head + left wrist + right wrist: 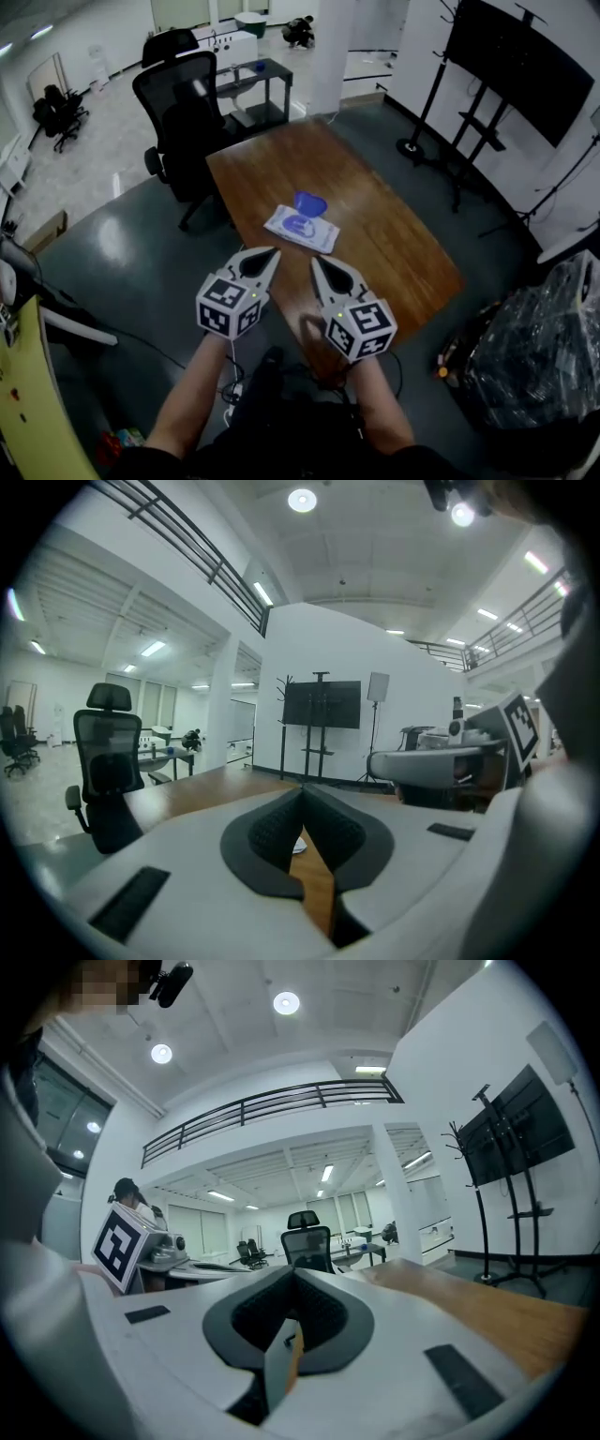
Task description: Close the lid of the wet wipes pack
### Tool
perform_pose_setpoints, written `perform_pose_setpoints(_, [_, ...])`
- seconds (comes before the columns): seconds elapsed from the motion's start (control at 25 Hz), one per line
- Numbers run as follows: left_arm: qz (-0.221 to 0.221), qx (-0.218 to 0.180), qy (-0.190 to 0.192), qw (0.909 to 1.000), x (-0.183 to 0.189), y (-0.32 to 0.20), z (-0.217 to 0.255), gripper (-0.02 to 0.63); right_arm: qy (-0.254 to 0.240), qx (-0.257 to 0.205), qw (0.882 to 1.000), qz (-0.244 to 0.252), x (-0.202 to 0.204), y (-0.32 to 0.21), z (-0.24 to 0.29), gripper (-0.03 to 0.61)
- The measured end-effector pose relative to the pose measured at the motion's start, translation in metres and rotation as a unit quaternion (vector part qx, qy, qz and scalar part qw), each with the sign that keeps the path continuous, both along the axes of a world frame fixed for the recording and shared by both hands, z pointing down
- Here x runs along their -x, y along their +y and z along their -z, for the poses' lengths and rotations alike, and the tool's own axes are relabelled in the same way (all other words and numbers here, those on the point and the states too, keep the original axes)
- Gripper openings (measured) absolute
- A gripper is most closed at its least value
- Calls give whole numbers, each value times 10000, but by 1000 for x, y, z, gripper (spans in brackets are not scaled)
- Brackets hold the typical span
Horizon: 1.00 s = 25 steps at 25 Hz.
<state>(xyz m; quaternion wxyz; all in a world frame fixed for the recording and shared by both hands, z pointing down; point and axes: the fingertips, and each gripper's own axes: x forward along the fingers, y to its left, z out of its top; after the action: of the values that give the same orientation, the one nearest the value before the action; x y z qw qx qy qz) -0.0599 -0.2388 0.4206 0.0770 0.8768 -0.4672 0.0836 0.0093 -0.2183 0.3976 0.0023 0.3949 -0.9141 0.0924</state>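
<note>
The wet wipes pack (300,228) is white with blue print and lies flat in the middle of the brown wooden table (394,234). Its blue lid (310,202) stands open at the pack's far end. In the head view my left gripper (267,257) and right gripper (319,264) hover side by side over the table's near edge, short of the pack and pointing toward it. Both are shut with nothing held. In the left gripper view the left gripper's (303,794) dark pads meet at the tip. The right gripper's (293,1274) pads do the same in the right gripper view.
A black office chair (183,103) stands at the table's far left corner, with a small dark desk (255,73) behind it. A screen on a stand (506,52) is at the far right. A plastic-wrapped black bundle (544,356) sits on the floor at the right.
</note>
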Motion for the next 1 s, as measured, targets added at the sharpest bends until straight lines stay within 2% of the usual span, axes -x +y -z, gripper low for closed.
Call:
perform_pose_setpoints(0.52, [-986,557,-341,9930,5,-187,-79,-3,286,764,9928,-880,16,-123,-56,9])
perform_pose_setpoints(0.72, [-1347,823,-567,9858,0,-240,-111,68,414,916,9891,-1074,12,-150,-66,9])
perform_pose_setpoints(0.88, [-1598,999,-784,9790,-8,-275,-137,160,541,977,9872,-1137,9,-163,-74,9])
perform_pose_setpoints(1.0, [-1874,1148,-951,9709,-16,-292,-152,179,651,1051,9858,-1141,10,-168,-81,9])
